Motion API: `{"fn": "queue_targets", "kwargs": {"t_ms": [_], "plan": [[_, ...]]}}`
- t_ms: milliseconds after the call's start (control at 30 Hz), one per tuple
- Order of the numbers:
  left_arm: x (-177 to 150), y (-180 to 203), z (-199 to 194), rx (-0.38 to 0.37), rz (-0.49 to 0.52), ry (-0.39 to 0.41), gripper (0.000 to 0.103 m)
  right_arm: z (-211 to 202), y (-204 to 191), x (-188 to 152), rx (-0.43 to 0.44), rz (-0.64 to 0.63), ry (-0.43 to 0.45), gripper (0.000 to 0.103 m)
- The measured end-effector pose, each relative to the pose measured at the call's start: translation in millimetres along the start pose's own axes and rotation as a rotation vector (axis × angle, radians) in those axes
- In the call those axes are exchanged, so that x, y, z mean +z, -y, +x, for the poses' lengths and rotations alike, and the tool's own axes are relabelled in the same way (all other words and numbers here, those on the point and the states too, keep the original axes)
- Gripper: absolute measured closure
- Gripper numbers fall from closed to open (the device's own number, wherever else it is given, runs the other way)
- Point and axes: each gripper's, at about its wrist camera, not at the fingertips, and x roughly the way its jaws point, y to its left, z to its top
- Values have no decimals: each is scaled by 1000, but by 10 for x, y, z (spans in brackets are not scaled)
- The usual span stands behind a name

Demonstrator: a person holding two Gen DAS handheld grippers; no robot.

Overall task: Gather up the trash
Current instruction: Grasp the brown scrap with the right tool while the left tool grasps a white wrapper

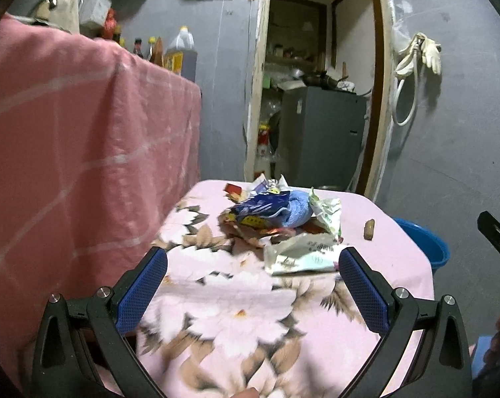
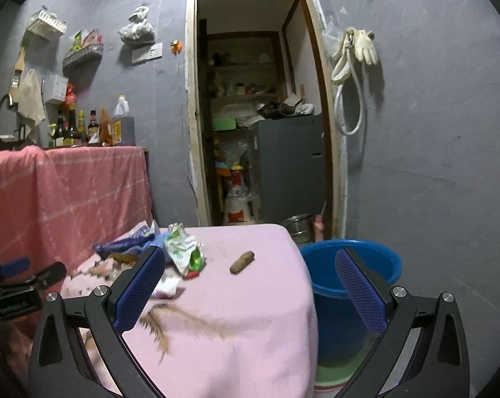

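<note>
Crumpled foil and paper snack wrappers (image 1: 279, 222) lie heaped on the worktop's pink floral cloth (image 1: 236, 315), a blue plastic bucket (image 2: 352, 272) beside it. Both the left hand-held gripper (image 1: 253, 265) and right hand-held gripper (image 2: 250, 265) hover released, empty; grasping a wrapper seems next.
</note>
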Motion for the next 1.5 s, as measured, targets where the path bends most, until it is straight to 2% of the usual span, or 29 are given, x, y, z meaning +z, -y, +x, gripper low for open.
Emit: {"fn": "queue_targets", "kwargs": {"t_ms": [167,233,300,367,400,467,600,767,1033,1133,1167,1233,1267,1333,1500], "plan": [[100,16,351,-17,-37,-91,3,399,50,97,35,-28,-48,0],[110,26,473,-31,-44,-131,11,561,52,98,56,-37,-75,0],[102,17,606,-55,-48,-190,25,713,61,90,79,-36,-108,0],[84,11,718,-77,-58,-238,33,884,81,69,95,-35,-149,2],[75,16,777,-95,-64,-261,35,964,94,62,97,-33,-173,5],[64,13,861,-123,-68,-296,38,1138,104,39,107,-37,-229,22],[75,25,978,-154,-66,-347,52,1523,109,-7,129,-35,-360,33],[101,-45,1083,-202,-83,-402,54,1888,62,-49,128,-61,-480,51],[106,-127,1171,-234,-126,-418,59,2262,54,-139,127,-77,-600,58],[121,-158,1185,-249,-130,-419,70,2348,32,-197,133,-80,-631,63],[118,-158,1203,-265,-133,-424,79,2364,30,-214,134,-80,-640,65],[109,-168,1211,-271,-131,-430,80,2368,28,-233,127,-83,-639,68],[111,-167,1196,-279,-128,-427,84,2366,33,-229,122,-83,-638,73],[107,-137,1185,-288,-120,-431,97,2360,48,-229,122,-71,-634,77],[75,-46,1090,-326,-98,-418,103,2335,87,-223,155,-35,-637,88]]}}
